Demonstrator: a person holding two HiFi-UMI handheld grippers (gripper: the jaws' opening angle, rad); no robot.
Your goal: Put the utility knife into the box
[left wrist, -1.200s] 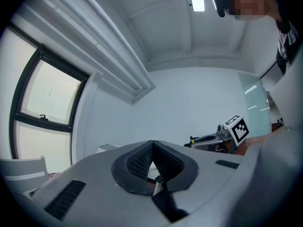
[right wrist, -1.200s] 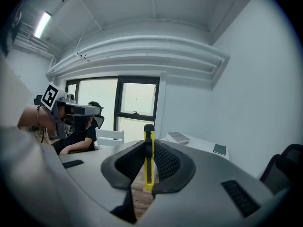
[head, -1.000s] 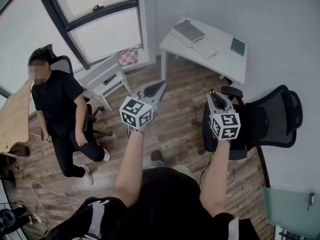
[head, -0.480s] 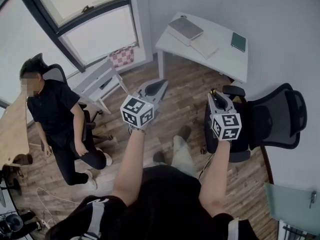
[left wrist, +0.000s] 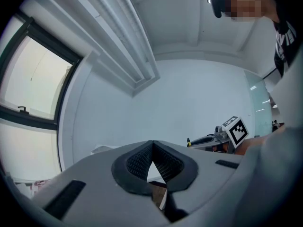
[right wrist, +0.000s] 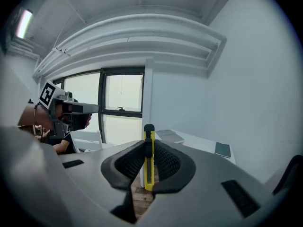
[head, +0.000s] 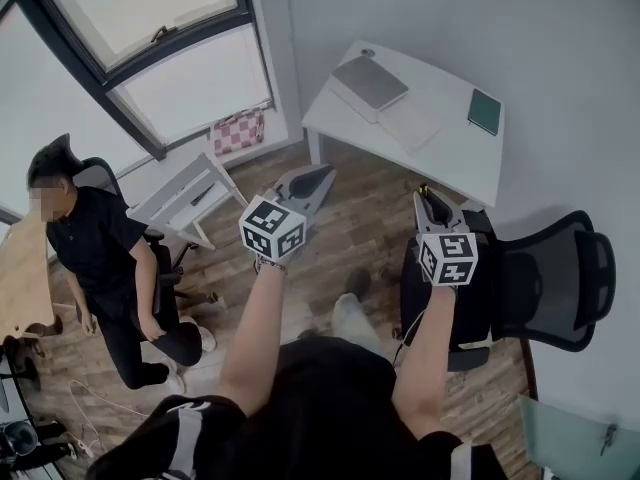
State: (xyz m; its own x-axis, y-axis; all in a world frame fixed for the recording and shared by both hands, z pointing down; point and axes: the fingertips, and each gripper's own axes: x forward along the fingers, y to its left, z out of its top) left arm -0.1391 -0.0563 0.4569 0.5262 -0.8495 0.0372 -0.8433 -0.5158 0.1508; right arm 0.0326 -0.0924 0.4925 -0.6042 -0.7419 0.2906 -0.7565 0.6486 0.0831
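A yellow utility knife (right wrist: 148, 157) stands upright between the pads of my right gripper (right wrist: 148, 143), which is shut on it. In the head view only its tip (head: 421, 188) shows at the front of the right gripper (head: 428, 196). My left gripper (head: 322, 175) is held up beside it, level with it. Its jaws (left wrist: 152, 145) meet at the tips with nothing between them. A flat grey box-like thing (head: 370, 81) lies on the white table (head: 440, 143) ahead, well beyond both grippers. Whether it is the box I cannot tell.
A dark green notebook (head: 484, 111) lies on the table's right end. A black office chair (head: 540, 278) stands just right of my right arm. A person in black (head: 100, 258) sits at the left near a low white bench (head: 185, 193). A checked bag (head: 236, 131) sits under the window.
The view has moved forward and the white table is nearer. The chair and the seated person have slid back in the picture. Both grippers keep their pose and the knife stays gripped.
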